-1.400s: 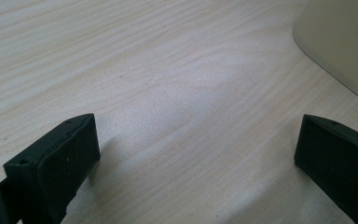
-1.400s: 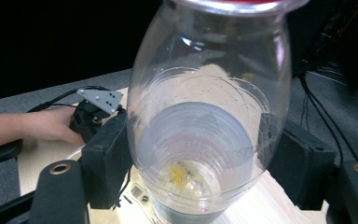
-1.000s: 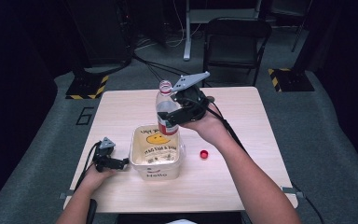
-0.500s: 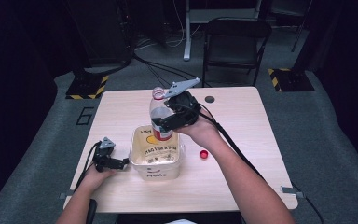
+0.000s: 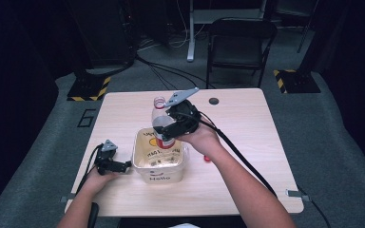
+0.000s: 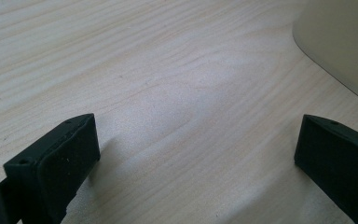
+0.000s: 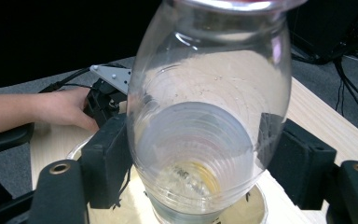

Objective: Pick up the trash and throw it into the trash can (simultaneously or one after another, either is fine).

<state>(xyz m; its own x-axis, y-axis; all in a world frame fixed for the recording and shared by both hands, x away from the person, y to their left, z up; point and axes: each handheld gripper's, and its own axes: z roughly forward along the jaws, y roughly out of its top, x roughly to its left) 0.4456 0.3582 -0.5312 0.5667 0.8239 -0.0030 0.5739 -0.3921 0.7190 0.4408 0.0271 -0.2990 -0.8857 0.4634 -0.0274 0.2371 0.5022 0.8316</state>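
Right tool (image 5: 167, 127) grips one bottle (image 5: 160, 121) over one tub (image 5: 159, 164).

Lab: floor cables (image 5: 161, 71), hazard-taped stands (image 5: 88, 89)

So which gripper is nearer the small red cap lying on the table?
Right. The right gripper holds the clear bottle above the tub, just up-left of the red cap. The left gripper rests on the table beyond the tub's far side.
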